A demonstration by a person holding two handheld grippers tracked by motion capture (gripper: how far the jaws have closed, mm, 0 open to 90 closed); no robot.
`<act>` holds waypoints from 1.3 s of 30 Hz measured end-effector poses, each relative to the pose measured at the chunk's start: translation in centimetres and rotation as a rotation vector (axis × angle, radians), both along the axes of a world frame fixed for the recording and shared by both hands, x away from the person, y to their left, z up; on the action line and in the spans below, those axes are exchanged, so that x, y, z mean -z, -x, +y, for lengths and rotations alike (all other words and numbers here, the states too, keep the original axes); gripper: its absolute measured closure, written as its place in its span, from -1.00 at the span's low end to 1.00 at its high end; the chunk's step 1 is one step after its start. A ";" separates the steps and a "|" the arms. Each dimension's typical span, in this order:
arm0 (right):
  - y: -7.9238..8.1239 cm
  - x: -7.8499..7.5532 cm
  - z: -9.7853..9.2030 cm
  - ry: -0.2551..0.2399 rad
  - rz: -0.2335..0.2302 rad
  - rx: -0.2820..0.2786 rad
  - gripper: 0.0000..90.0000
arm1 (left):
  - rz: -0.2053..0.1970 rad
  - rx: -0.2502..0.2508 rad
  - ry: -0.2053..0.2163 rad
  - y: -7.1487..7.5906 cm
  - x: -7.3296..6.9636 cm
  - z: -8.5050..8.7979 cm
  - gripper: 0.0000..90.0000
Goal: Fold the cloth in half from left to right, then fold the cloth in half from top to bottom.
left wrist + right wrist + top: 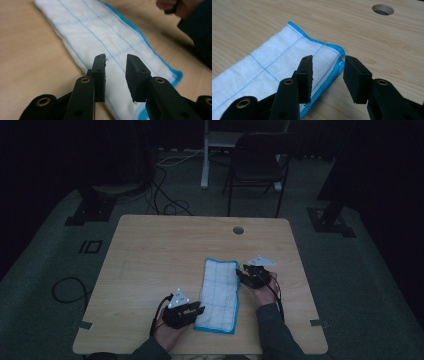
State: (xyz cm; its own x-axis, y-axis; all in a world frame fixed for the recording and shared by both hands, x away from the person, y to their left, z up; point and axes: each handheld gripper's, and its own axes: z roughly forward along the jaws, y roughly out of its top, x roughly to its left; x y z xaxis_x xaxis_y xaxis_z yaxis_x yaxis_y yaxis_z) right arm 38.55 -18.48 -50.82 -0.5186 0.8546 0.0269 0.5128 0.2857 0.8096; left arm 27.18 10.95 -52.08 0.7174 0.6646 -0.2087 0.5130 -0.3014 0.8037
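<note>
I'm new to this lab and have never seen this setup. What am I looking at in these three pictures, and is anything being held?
A person sits at a light wooden table, holding a black two-jaw gripper in each hand: the left gripper and the right gripper. One camera looks down from above; the other two ride on the grippers, looking along their jaws. On the table lies a folded white cloth with blue stitching and a blue edge. Both grippers' jaws stand open over the cloth's edges, and nothing is held.
</note>
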 end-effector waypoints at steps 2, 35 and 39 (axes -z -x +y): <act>0.1 0.1 -0.1 -0.003 0.001 0.005 0.33 | -0.010 -0.008 0.003 -0.6 -0.4 0.1 0.55; 0.0 -0.3 -0.5 -0.013 -0.008 0.031 0.31 | -0.079 -0.058 -0.042 -7.9 -2.6 -0.3 0.37; -0.1 -0.5 -0.4 -0.017 -0.006 0.034 0.30 | -0.088 -0.060 -0.050 -8.8 -2.7 -0.6 0.37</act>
State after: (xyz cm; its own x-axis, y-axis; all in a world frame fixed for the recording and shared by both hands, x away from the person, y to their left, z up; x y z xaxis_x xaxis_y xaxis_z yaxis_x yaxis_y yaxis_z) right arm 38.69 -18.89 -50.31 -0.4898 0.8710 0.0385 0.5168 0.2545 0.8174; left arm 35.95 10.38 -49.35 0.6898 0.7153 -0.1123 0.4599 -0.3131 0.8309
